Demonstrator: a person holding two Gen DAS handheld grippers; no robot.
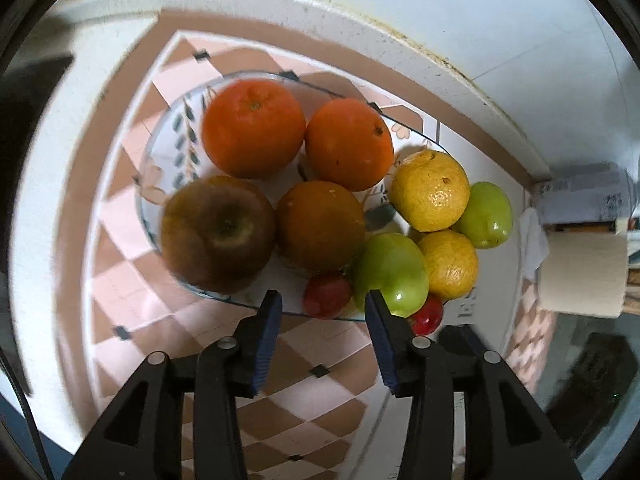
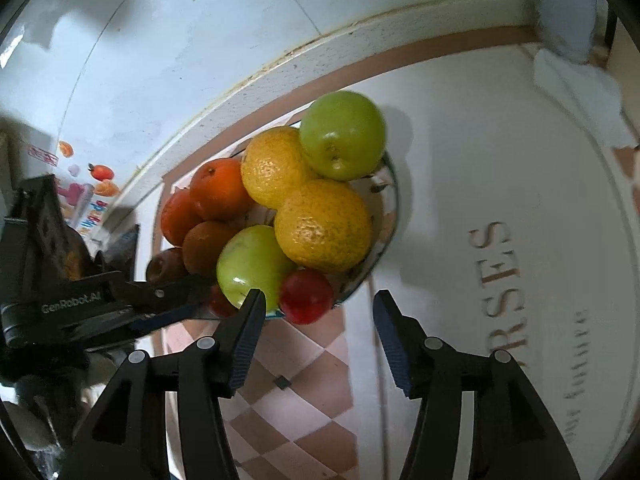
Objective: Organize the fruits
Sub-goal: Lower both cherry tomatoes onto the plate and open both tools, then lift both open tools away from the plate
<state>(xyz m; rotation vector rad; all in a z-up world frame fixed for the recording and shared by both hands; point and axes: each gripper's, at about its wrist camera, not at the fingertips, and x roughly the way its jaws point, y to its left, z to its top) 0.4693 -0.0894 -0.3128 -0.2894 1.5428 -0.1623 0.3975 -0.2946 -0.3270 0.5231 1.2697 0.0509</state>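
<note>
Our fingers on the left gripper point(image 1: 320, 300) are spread apart and hold nothing, poised at the near rim of the glass plate point(image 1: 160, 160), which sits on the checked cloth of the counter point(image 1: 132, 320). Our right gripper point(image 2: 318, 300) has its fingers spread too, empty, with the small red fruit point(image 2: 306, 296) just ahead of the gap. All the fruit is piled on the plate: three oranges point(image 1: 254, 128) and a brown apple point(image 1: 218, 234) to the left, two yellow citrus point(image 1: 430, 190) and two green apples point(image 1: 390, 274) to the right, red fruits at the near edge. We see a paper roll point(image 1: 582, 272) well apart at the right.
</note>
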